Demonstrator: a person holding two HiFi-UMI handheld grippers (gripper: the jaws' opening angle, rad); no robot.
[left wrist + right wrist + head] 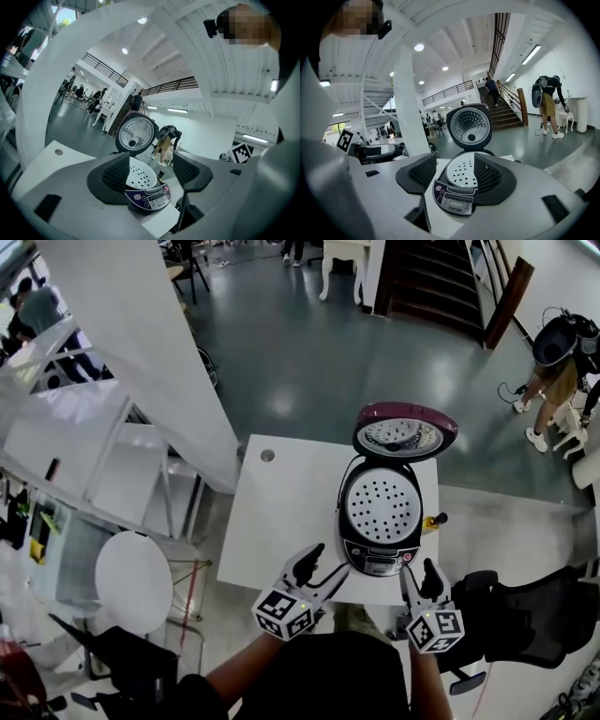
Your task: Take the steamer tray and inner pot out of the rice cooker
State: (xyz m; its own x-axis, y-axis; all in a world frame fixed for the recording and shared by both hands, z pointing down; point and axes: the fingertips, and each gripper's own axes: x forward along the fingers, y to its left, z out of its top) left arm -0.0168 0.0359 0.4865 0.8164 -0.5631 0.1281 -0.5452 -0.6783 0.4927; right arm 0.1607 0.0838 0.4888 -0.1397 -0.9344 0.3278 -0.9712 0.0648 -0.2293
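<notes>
The rice cooker stands near the front edge of the white table, with its maroon lid swung up and back. A white perforated steamer tray fills its mouth and hides the inner pot. My left gripper hovers open just front-left of the cooker. My right gripper is open just front-right of it. In the left gripper view the steamer tray shows between the open jaws of that gripper, which hold nothing. The right gripper likewise frames the tray and control panel.
A small yellow-and-black object lies on the table right of the cooker. A round grommet sits at the table's far left. A black chair is at my right, a white round stool at my left. A person stands far right.
</notes>
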